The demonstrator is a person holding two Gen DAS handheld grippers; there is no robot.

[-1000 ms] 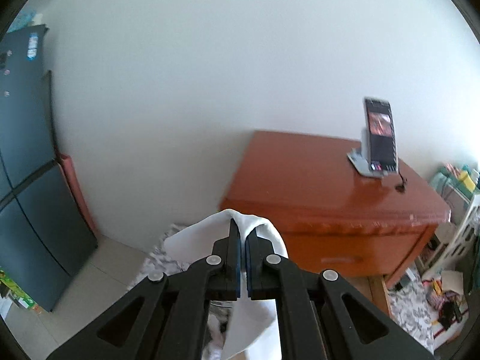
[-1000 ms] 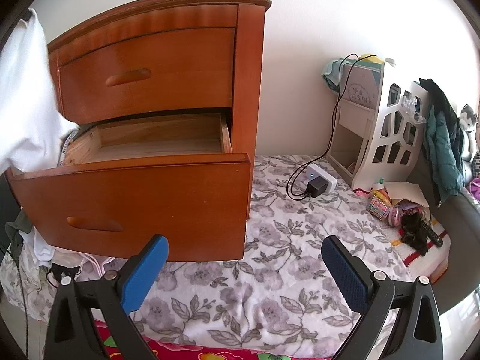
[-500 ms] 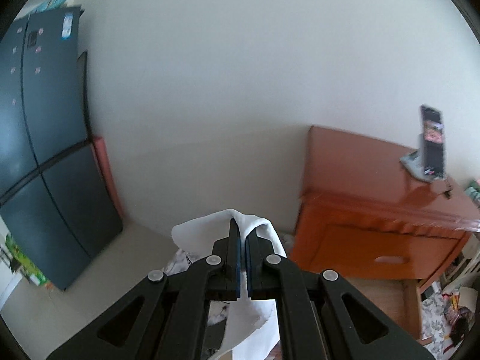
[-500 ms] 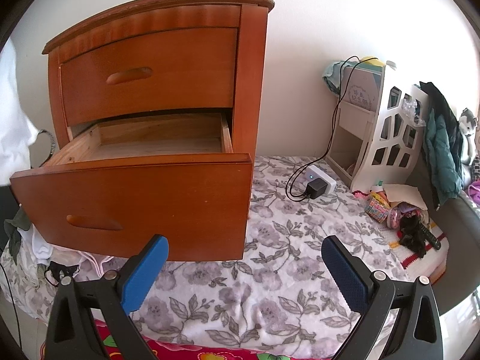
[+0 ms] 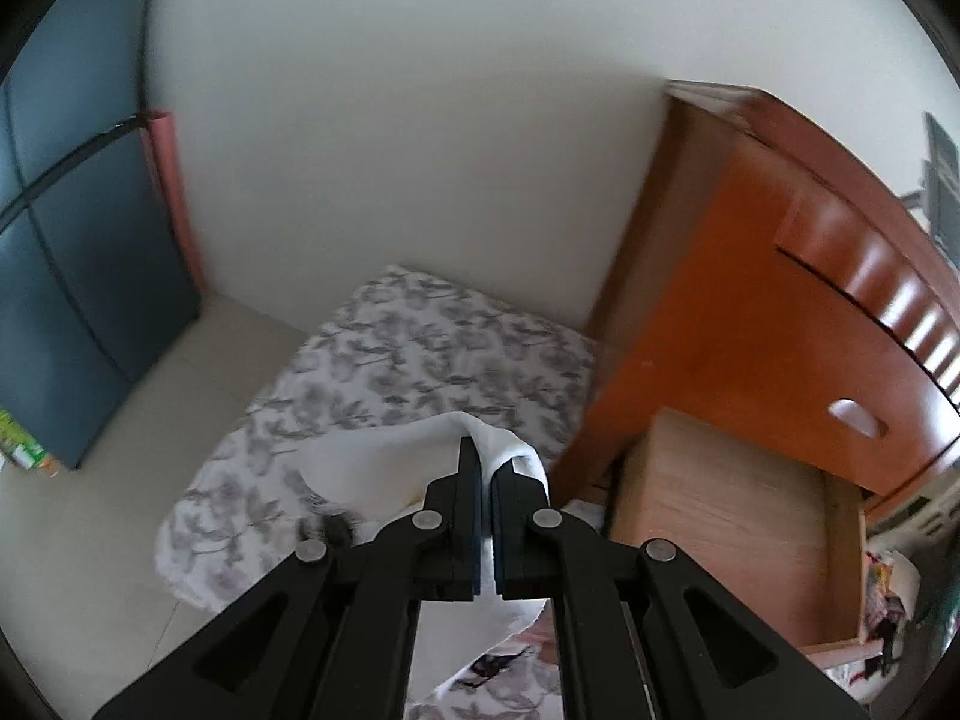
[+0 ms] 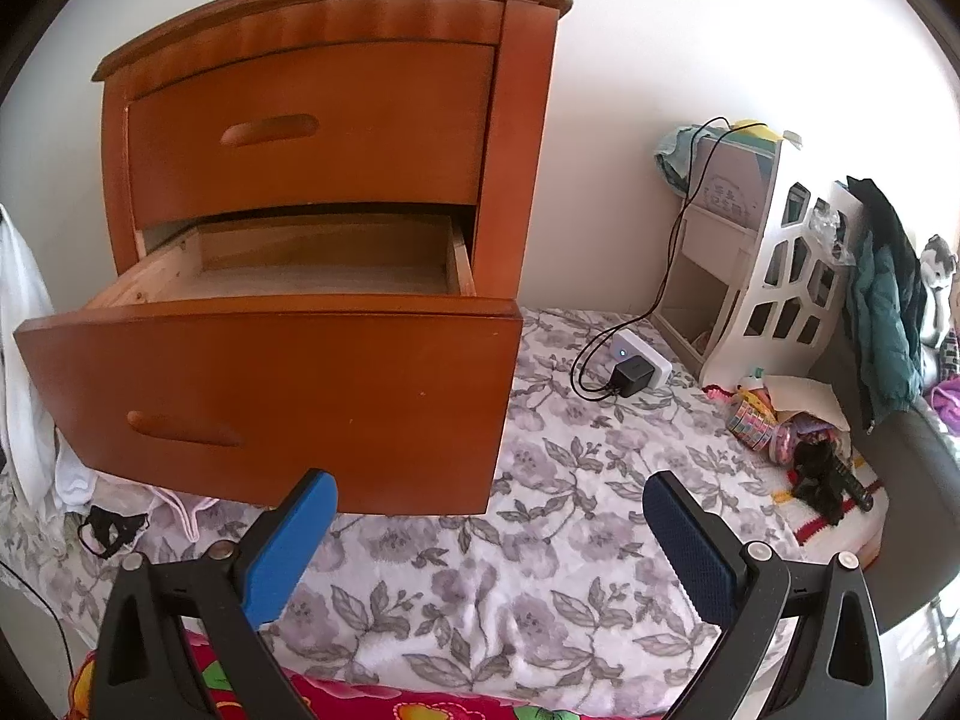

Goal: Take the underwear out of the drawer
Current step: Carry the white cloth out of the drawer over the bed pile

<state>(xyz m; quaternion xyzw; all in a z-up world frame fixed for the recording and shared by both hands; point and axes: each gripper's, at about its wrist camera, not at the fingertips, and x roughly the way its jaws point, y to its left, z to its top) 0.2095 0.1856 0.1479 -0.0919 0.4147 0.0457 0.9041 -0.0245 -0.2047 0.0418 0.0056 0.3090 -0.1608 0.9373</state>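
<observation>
White underwear (image 5: 384, 456) is clamped in the left hand-held gripper (image 5: 485, 468), clear of the open drawer (image 6: 270, 360) and above the floral blanket (image 5: 420, 348) at its left. Drawer appears empty. Right hand-held gripper (image 6: 489, 534) released. Only set-down remains.

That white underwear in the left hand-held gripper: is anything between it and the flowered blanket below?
Nothing visible blocks it. The left hand-held gripper is shut on the white underwear, which hangs above the flowered blanket, beside the open drawer. Other clothes already lie nearby.
</observation>
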